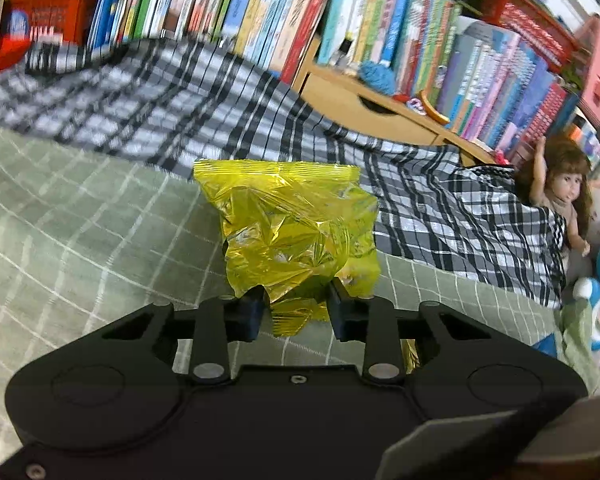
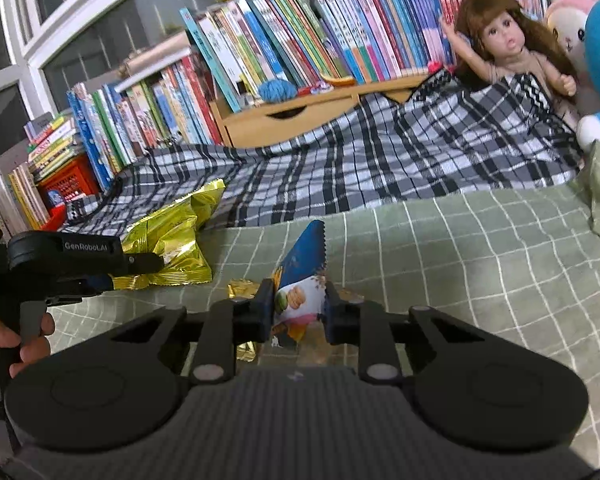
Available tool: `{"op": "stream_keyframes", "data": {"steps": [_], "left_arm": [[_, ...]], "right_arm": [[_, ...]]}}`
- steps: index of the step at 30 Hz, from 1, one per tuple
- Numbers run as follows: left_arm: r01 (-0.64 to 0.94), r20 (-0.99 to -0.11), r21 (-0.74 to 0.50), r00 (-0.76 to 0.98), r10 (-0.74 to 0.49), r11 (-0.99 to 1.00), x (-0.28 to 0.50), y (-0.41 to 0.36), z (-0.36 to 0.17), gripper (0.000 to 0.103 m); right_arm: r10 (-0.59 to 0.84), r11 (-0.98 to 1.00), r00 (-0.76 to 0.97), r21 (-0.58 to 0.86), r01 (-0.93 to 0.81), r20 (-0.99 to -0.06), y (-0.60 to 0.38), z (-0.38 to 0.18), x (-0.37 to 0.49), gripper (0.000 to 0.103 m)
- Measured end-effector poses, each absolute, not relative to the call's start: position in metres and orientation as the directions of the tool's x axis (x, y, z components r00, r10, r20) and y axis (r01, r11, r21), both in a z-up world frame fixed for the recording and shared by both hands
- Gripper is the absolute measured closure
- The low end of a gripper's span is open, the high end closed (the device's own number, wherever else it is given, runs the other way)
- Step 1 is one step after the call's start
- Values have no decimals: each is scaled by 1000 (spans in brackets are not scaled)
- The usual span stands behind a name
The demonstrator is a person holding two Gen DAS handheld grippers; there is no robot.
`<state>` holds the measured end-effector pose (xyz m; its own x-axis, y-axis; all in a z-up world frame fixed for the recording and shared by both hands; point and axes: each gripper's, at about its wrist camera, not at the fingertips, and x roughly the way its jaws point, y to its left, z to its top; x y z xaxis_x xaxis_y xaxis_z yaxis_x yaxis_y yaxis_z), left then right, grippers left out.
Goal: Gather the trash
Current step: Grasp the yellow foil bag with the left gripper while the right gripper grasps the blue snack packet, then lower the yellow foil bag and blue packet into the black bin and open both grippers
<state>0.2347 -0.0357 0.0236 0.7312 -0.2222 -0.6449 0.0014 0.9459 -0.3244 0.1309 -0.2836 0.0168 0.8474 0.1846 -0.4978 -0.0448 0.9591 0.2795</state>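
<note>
A bed with a green checked sheet (image 2: 480,240) and plaid blanket (image 2: 380,160) is sitting beneath crowded bookshelves (image 2: 280,32); what looks like a dark window (image 2: 60,8) is showing behind.

The right gripper (image 2: 296,307) pinches a blue and white cookie wrapper (image 2: 300,276) above the green checked bedsheet (image 2: 460,272). At left, the left gripper (image 2: 140,266), held by a hand (image 2: 24,340), clamps a crinkled gold foil snack bag (image 2: 172,240). Behind lie a black-and-white plaid blanket (image 2: 380,160), a brown-haired doll (image 2: 512,52) and rows of books (image 2: 280,32).
</note>
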Motion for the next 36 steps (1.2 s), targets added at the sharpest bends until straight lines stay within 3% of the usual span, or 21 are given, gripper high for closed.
{"op": "stream_keyframes", "data": {"steps": [20, 36], "left_arm": [[143, -521, -157, 829, -205, 977, 30, -13, 78, 72], [196, -598, -113, 770, -224, 974, -115, -24, 28, 71]], "right_arm": [[282, 937, 874, 308, -163, -396, -267, 44, 21, 74], [348, 935, 859, 210, -286, -375, -221, 16, -94, 73]]}}
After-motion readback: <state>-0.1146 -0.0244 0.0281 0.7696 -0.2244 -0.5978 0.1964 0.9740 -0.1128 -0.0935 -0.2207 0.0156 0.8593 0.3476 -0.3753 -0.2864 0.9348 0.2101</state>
